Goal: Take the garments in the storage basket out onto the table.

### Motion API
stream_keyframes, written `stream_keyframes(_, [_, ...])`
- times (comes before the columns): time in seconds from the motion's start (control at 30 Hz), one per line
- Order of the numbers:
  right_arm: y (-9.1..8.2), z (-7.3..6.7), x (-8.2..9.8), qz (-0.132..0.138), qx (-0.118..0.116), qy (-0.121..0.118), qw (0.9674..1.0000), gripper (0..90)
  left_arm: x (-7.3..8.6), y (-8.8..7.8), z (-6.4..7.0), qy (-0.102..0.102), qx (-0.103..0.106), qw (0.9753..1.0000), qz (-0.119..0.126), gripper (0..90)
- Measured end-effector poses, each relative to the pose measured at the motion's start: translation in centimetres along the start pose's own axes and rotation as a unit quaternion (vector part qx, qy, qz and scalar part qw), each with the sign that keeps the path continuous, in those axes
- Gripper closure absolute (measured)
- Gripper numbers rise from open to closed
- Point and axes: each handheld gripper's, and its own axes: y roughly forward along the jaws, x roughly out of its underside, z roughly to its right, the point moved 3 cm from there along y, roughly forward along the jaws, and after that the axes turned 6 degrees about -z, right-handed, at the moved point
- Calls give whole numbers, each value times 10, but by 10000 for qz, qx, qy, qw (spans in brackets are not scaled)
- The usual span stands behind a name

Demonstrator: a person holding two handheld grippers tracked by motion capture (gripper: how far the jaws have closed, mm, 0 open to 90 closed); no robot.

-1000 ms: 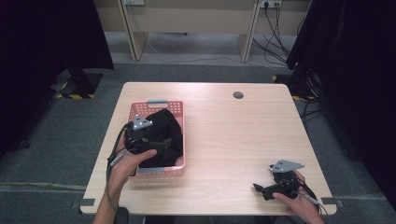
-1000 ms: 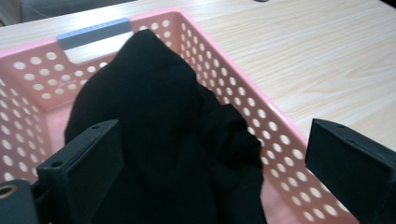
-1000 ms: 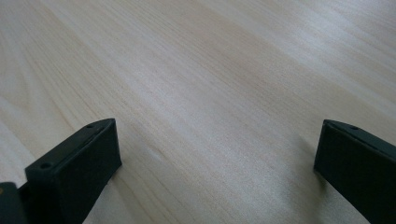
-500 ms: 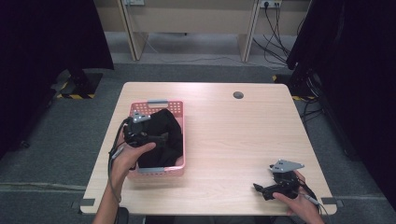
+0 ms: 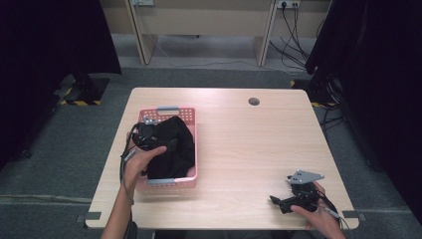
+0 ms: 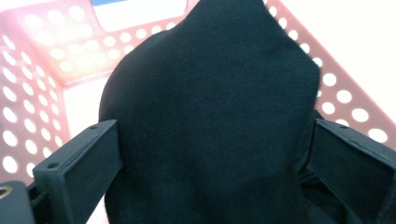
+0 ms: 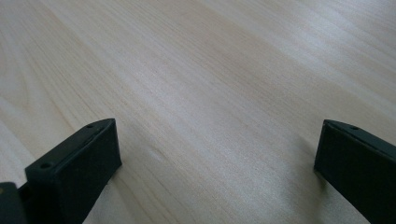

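Wooden table [image 5: 239, 149], pink basket [image 5: 191, 149] with black cloth [image 5: 174, 147].
Left gripper [image 6: 210, 163] straddles the cloth, jaws spread (not yet gripped); right gripper [image 5: 286, 203] open, idle well right of the basket.

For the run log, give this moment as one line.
left gripper: open around black cloth in pink basket | right gripper: open, over table
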Motion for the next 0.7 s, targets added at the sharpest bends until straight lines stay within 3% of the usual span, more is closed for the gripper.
stream_keyframes(0.5, [0, 0, 0, -1, -1, 0, 10000, 5, 4, 20, -3, -1, -132, 9992, -375, 0])
stream_keyframes(0.7, [0, 0, 0, 0, 0, 0, 10000, 5, 8, 29, -6, -159, -77, 9983, -552, 0])
